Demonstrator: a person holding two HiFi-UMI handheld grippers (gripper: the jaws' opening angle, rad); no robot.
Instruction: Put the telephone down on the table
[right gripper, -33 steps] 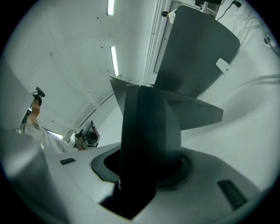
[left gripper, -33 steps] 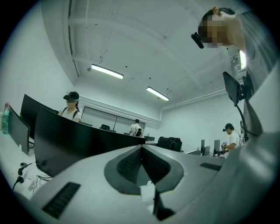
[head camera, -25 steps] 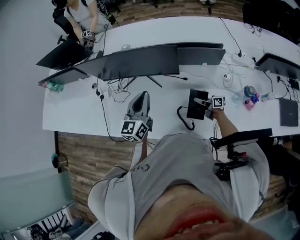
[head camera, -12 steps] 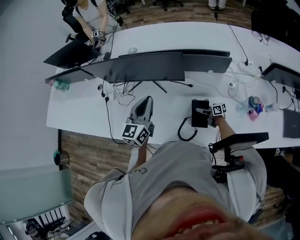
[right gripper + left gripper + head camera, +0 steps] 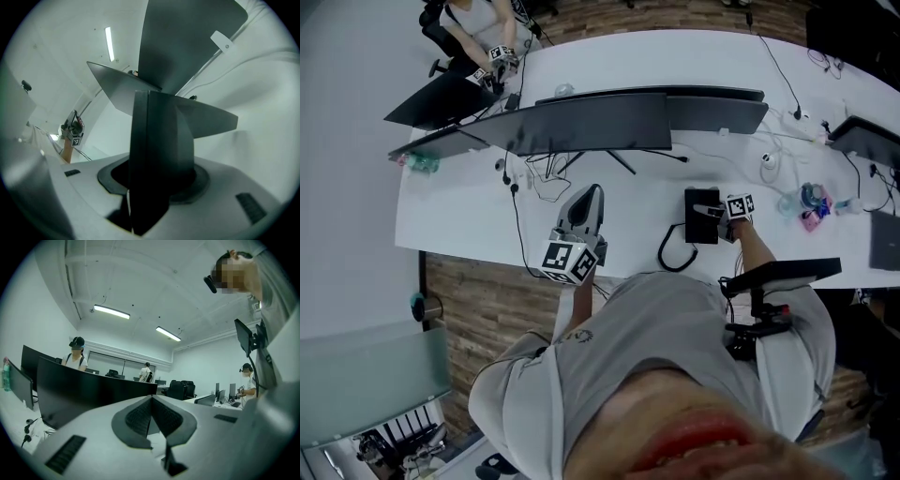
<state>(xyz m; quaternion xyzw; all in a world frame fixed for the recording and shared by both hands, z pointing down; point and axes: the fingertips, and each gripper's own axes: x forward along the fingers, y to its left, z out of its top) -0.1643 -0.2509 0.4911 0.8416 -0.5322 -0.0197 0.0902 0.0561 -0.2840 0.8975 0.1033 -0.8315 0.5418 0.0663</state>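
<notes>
A black telephone [image 5: 701, 214] is near the front edge of the white table [image 5: 459, 220], right of centre, and its coiled cord [image 5: 669, 254] loops off to the left. My right gripper [image 5: 711, 213] is shut on the telephone from the right. In the right gripper view the telephone [image 5: 159, 145] fills the space between the jaws. I cannot tell whether it rests on the table. My left gripper [image 5: 592, 192] hovers left of it over the table edge. Its ribbed pads [image 5: 140, 416] meet with nothing between them.
Dark monitors [image 5: 591, 124] stand in a row across the table's middle, with loose cables [image 5: 539, 176] beneath. A cup [image 5: 767, 165] and pink items [image 5: 814, 202] sit at the right. A chair armrest [image 5: 783, 274] is below the phone. Another person [image 5: 483, 28] works at the far left corner.
The telephone and my right gripper have turned a little squarer to the table edge. The left gripper has barely moved. The head view has shifted slightly.
</notes>
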